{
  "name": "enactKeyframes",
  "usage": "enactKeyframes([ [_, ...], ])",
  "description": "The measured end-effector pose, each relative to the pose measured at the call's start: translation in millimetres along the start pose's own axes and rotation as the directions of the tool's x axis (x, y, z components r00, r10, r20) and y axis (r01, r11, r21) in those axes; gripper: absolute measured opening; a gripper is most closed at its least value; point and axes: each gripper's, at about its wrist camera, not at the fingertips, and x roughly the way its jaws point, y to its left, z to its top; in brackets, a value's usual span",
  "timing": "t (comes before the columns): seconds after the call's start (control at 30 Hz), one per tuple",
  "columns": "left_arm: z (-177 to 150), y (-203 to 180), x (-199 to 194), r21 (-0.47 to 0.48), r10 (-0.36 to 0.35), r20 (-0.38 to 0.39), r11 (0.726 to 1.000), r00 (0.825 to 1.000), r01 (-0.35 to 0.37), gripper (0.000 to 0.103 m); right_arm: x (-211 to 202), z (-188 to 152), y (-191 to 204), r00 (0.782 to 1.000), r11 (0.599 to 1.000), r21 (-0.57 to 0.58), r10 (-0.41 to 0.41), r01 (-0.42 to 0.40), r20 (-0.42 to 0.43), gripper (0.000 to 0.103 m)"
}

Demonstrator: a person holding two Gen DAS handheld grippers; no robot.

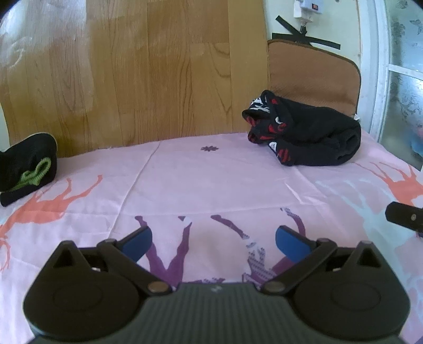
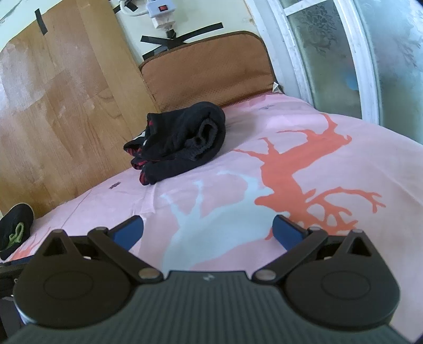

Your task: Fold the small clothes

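Observation:
A crumpled black garment with red and white print [image 1: 304, 135] lies at the far right of the pink sheet [image 1: 211, 180]; it also shows in the right wrist view [image 2: 179, 143]. A second black garment with a green cord [image 1: 26, 166] lies at the far left, also seen in the right wrist view [image 2: 14, 230]. My left gripper [image 1: 212, 240] is open and empty, low over the sheet. My right gripper [image 2: 207, 232] is open and empty, well short of the crumpled garment. Part of the right gripper shows at the left view's right edge [image 1: 404, 218].
A wooden panel [image 1: 132, 74] stands behind the bed. A brown cushion [image 1: 312, 71] leans behind the crumpled garment. A frosted window with a white frame [image 2: 343, 58] is at the right. A power strip [image 2: 161, 10] hangs on the wall.

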Motion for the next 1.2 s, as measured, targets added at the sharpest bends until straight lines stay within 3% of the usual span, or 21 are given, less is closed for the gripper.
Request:
enactKeyframes([
  [0.53,0.1,0.1,5.7,-0.007,-0.015,-0.043,1.000,0.999,0.015,0.103,-1.3,-0.2,1.0,1.000,1.000,-0.002,0.027,-0.027,-0.006,0.103],
  [1.2,-1.4,-1.1,5.5,0.008,-0.015,-0.039,1.000,0.999,0.015,0.103,-2.2,-0.2,2.3,0.999,0.999,-0.006,0.039,-0.039,-0.004,0.103],
])
